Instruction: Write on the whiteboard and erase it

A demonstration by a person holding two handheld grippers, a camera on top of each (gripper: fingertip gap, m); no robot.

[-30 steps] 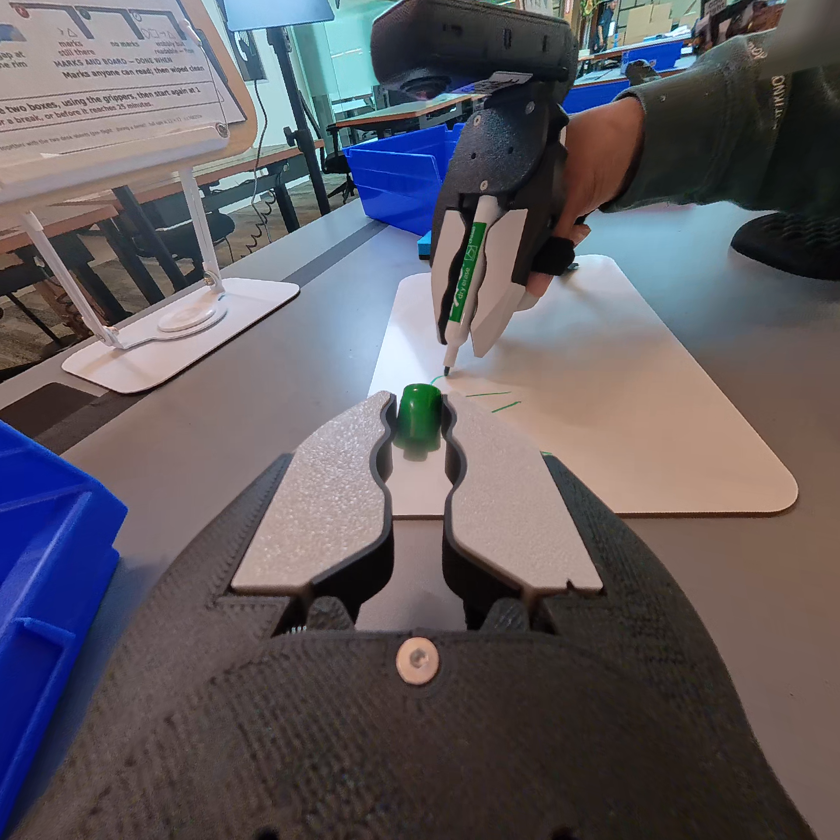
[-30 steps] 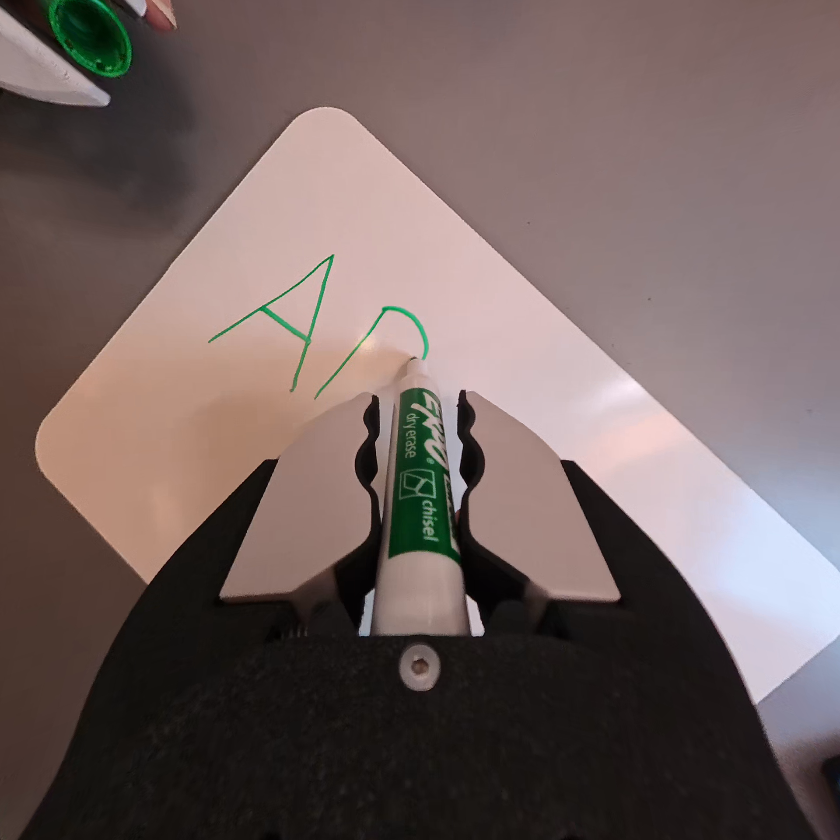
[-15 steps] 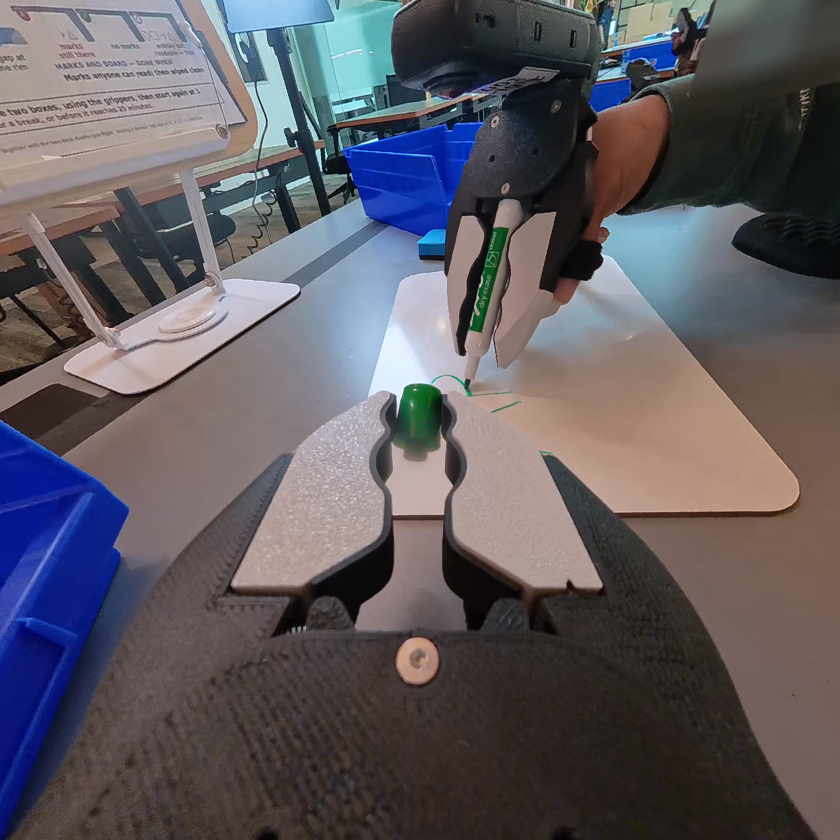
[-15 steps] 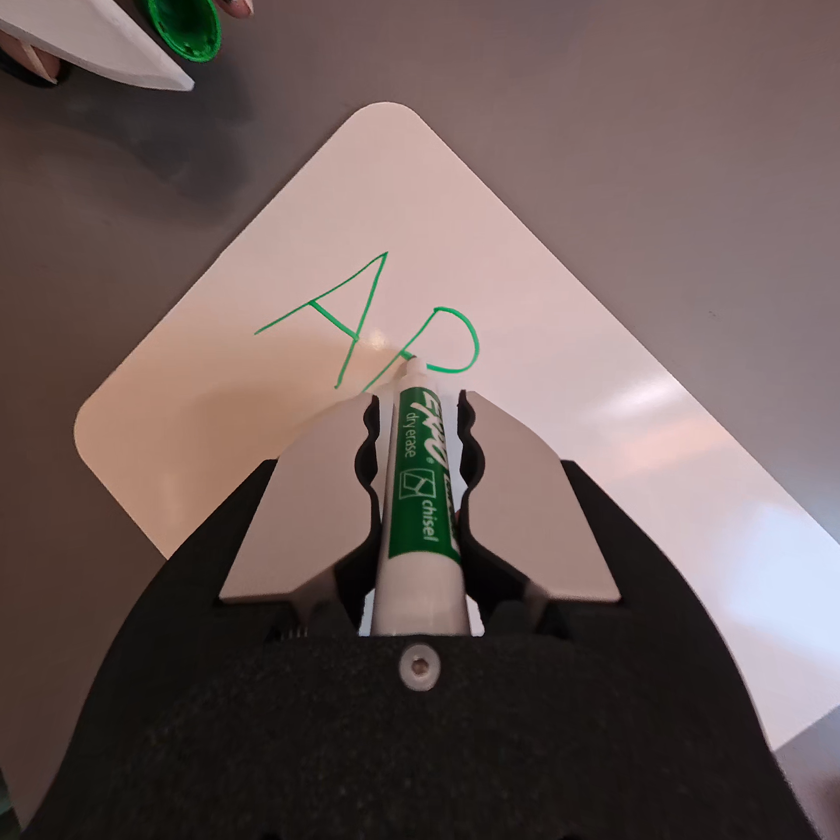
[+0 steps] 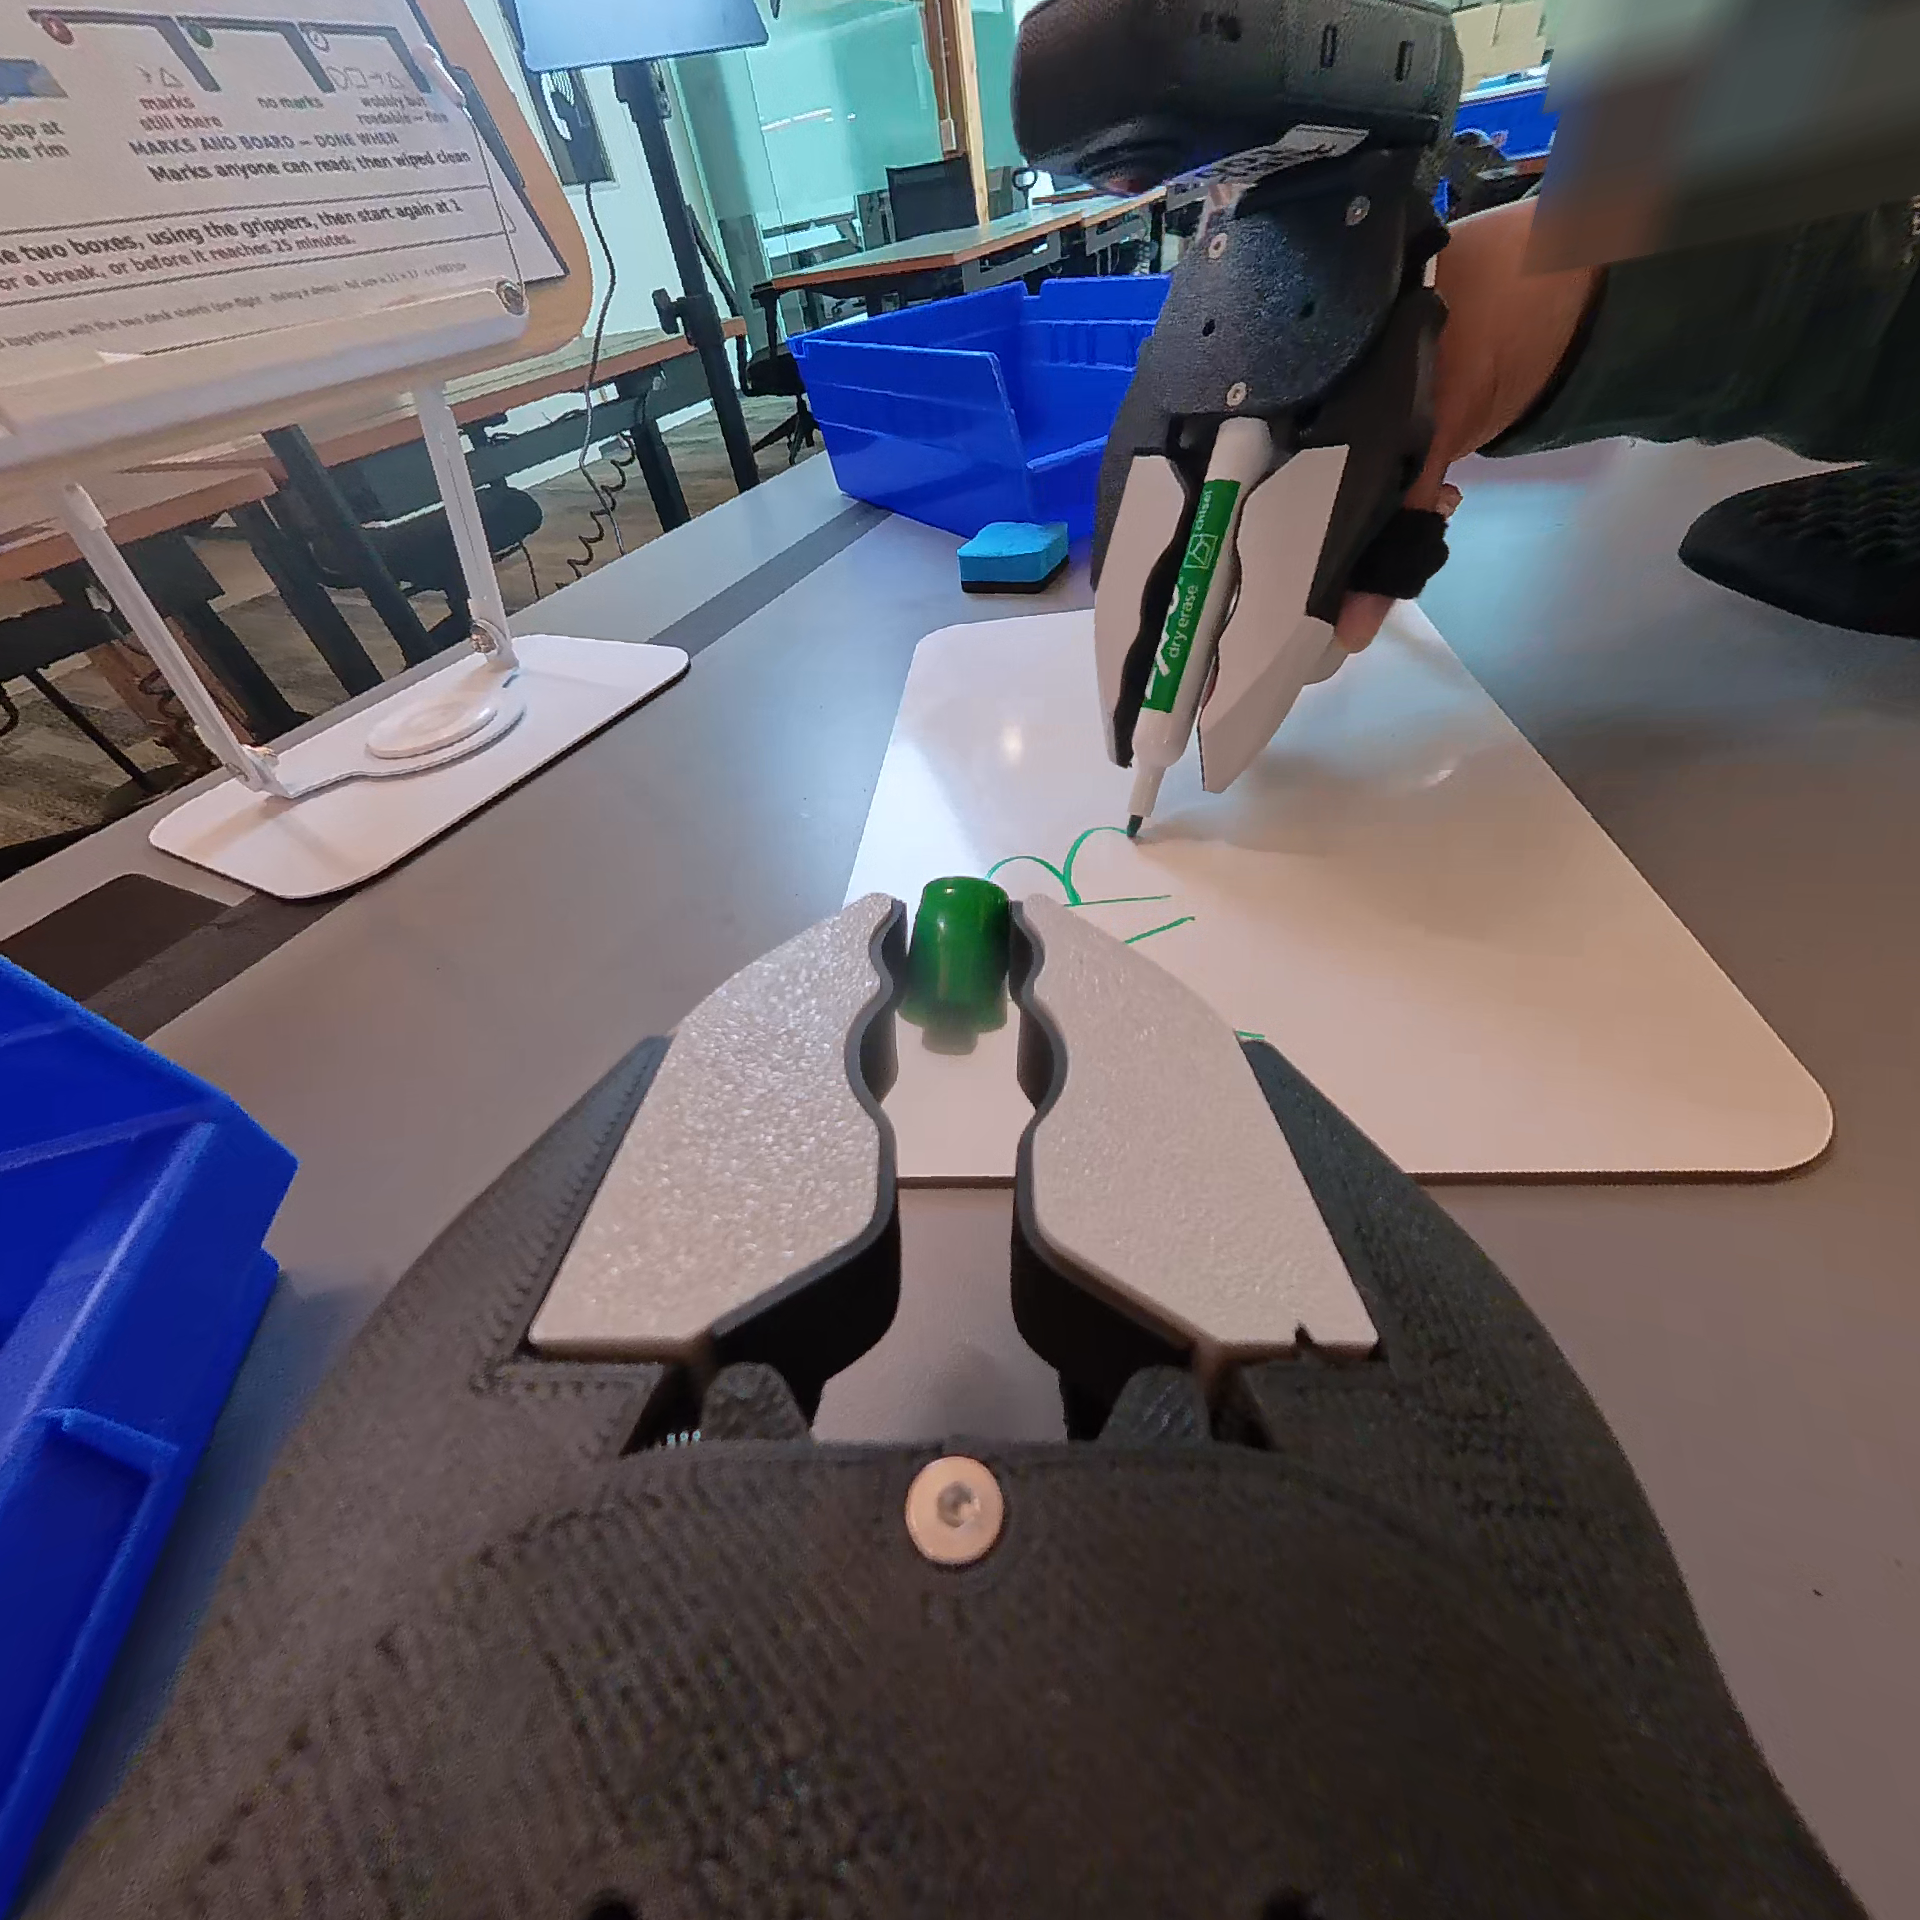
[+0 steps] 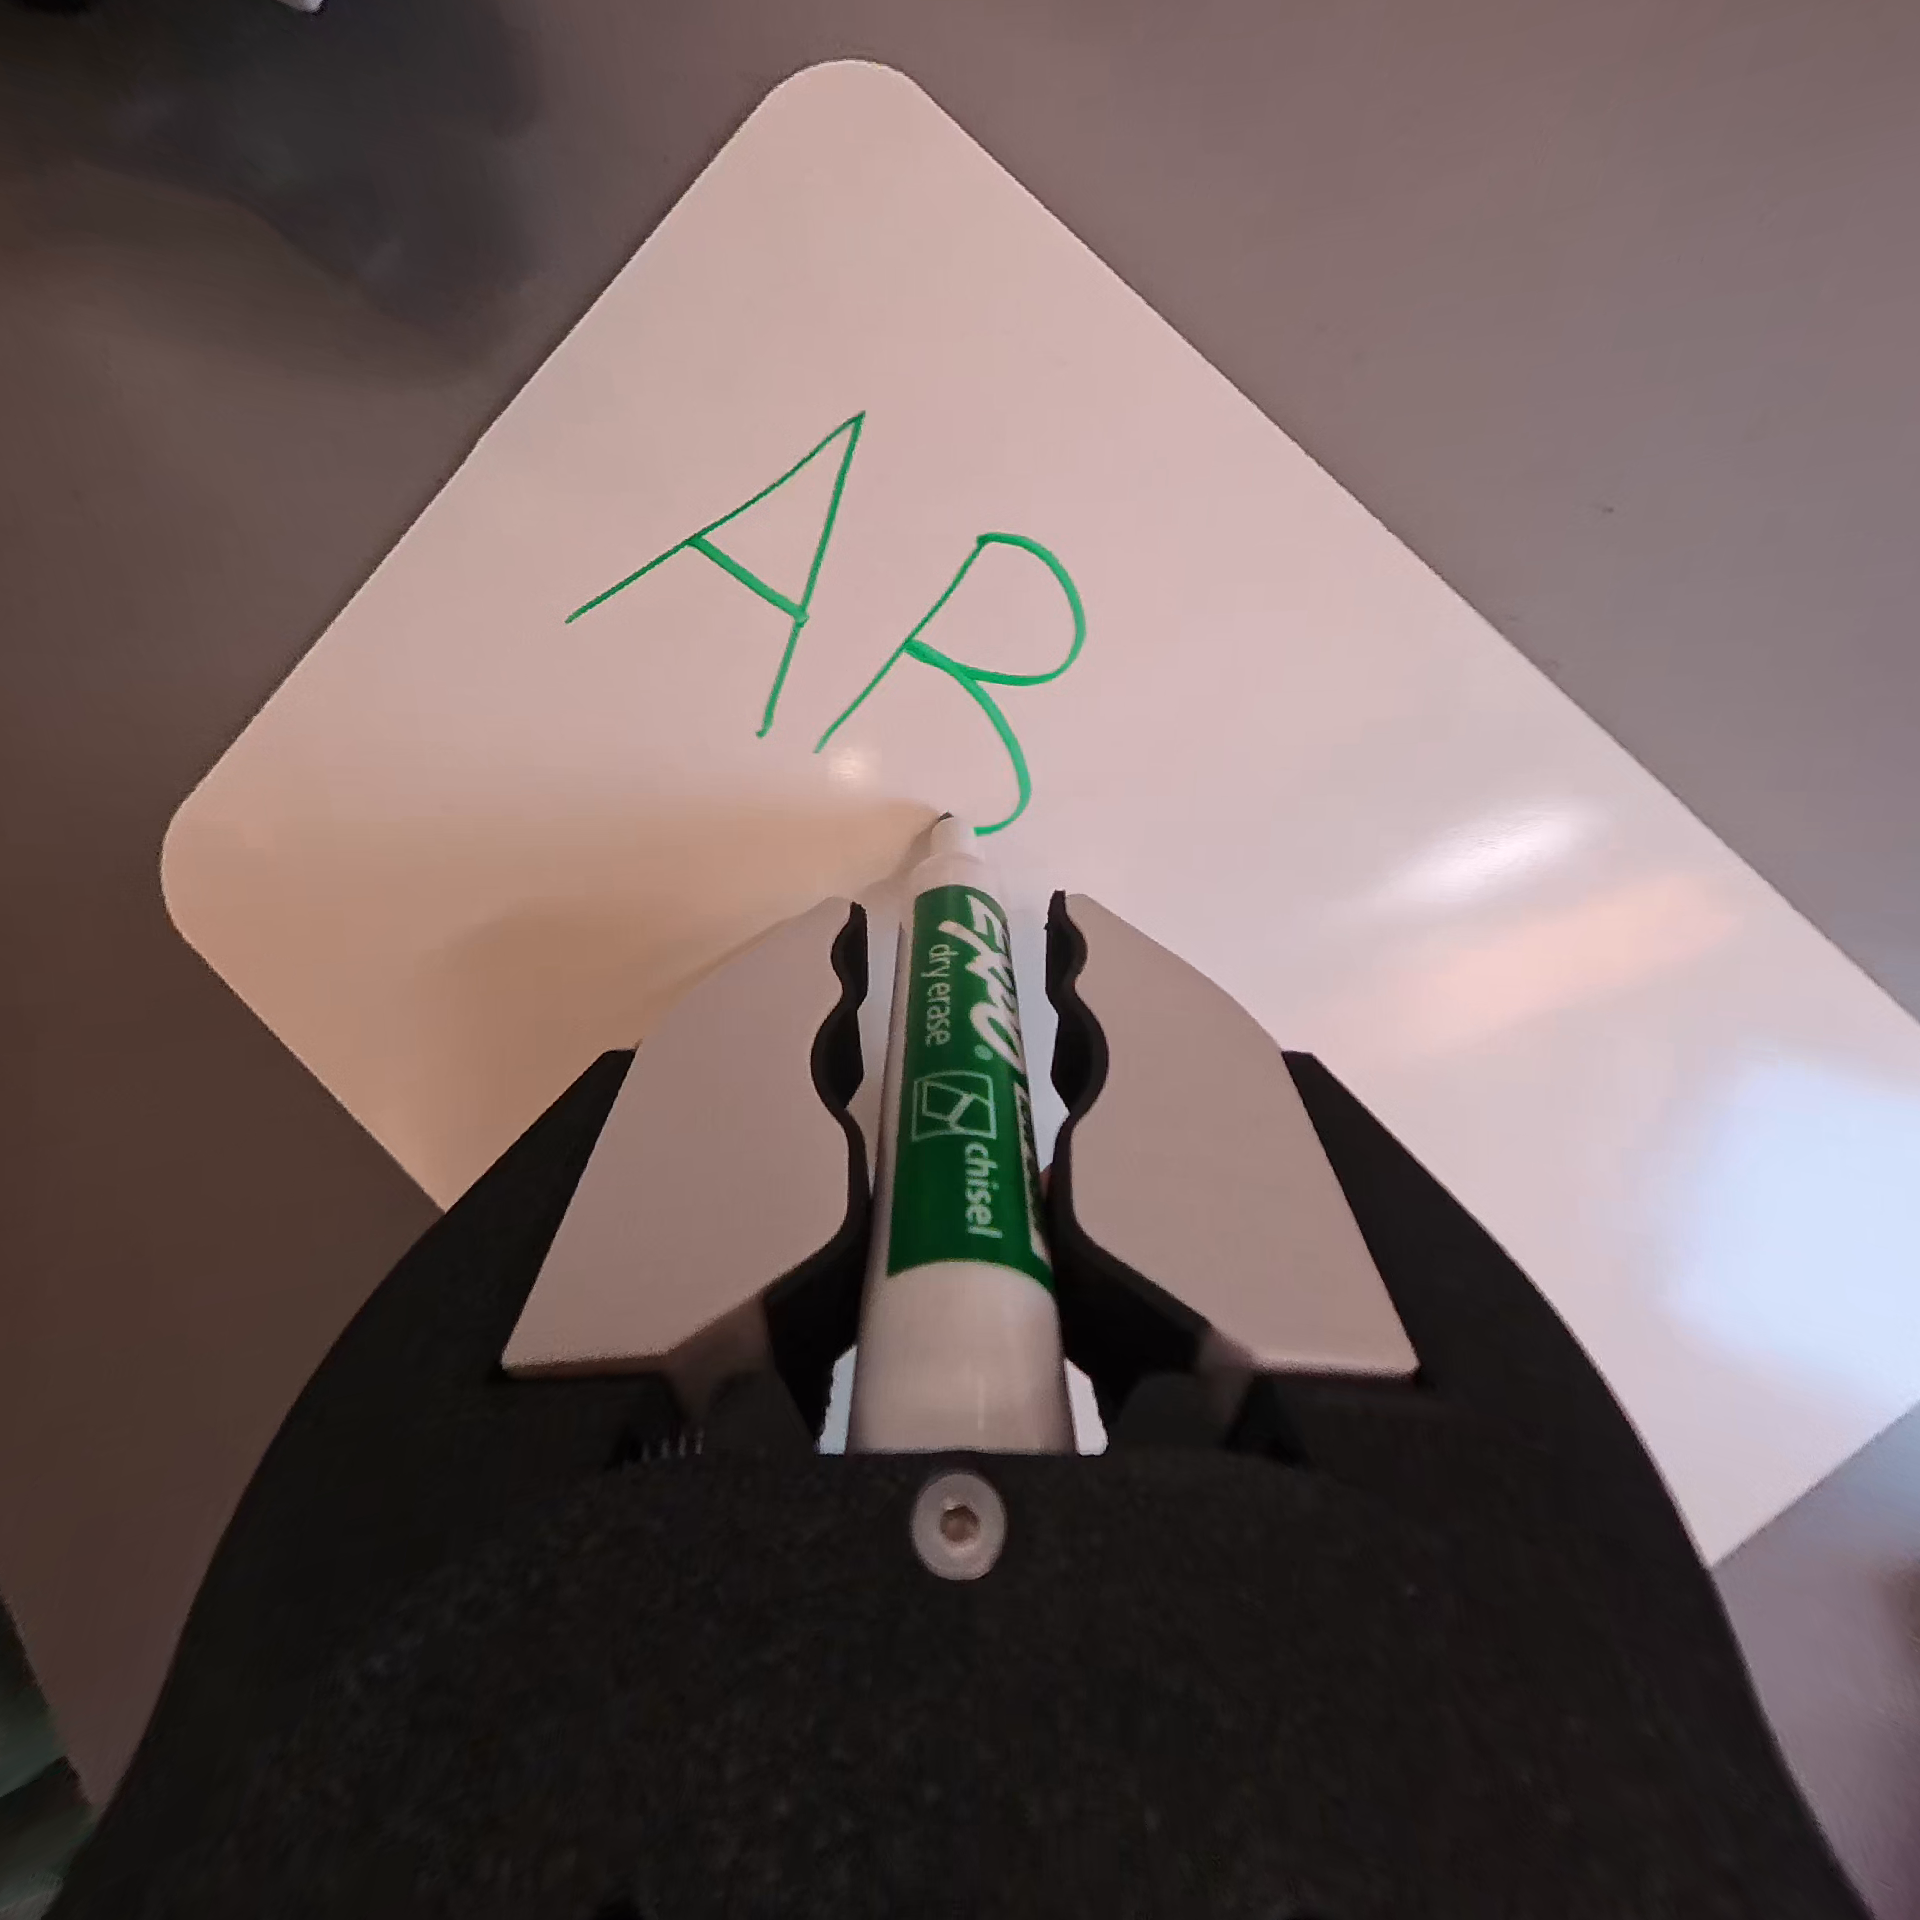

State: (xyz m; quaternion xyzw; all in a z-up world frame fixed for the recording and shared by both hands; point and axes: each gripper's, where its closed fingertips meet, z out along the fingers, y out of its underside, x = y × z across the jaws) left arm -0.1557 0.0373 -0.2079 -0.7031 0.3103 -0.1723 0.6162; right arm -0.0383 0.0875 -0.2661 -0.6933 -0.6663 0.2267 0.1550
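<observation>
left wrist view, lower centre: the left gripper (image 5: 957, 971) is clenched on a small green plastic marker cap (image 5: 955, 961), parked at the near-left edge of the flat white rounded-corner whiteboard (image 5: 1455, 987); best kept motionless there, clear of the strokes. upper right of the same frame, and centre of the right wrist view: the right gripper (image 6: 958, 920) grasps a white-barrelled green dry-erase marker (image 6: 961, 1132), tip touching the board at the end of a green curved stroke (image 6: 1023, 774). light, even pressure and a steady barrel angle should close the curve cleanly. a blue felt eraser (image 5: 1013, 556) waits beyond the board's far edge.
</observation>
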